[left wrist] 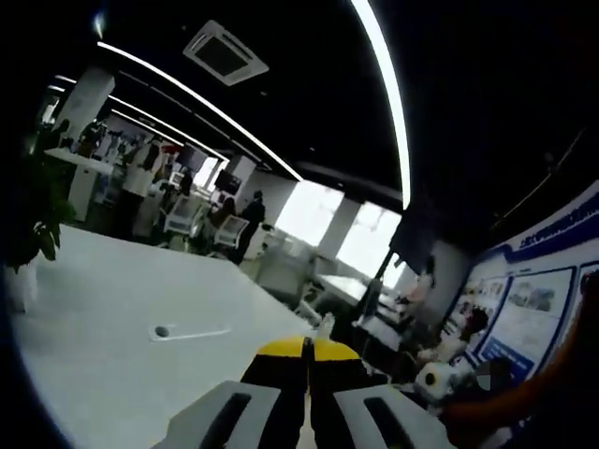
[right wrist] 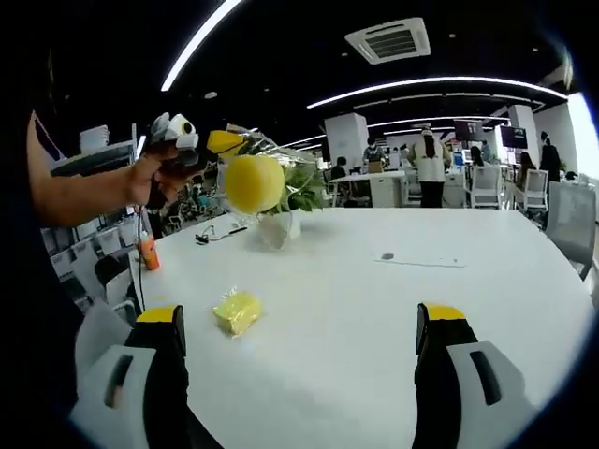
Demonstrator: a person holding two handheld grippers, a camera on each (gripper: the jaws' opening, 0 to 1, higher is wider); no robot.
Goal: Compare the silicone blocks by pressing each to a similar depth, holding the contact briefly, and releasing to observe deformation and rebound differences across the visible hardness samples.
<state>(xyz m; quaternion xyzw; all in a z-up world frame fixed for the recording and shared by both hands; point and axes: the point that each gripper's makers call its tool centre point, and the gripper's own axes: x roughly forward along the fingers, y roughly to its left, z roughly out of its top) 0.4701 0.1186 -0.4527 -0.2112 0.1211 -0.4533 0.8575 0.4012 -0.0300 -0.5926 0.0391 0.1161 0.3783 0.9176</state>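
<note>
Ahead, yellow block (right wrist: 237,311) between right gripper (right wrist: 304,327) jaws

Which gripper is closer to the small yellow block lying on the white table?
Right. The right gripper hovers open just short of the small yellow block on the white table; the left gripper is raised well above and beyond it, near a yellow ball.

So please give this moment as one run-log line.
left gripper: shut, raised beside yellow ball | right gripper: open, empty | yellow block: on table, untouched | plant: behind ball
</note>
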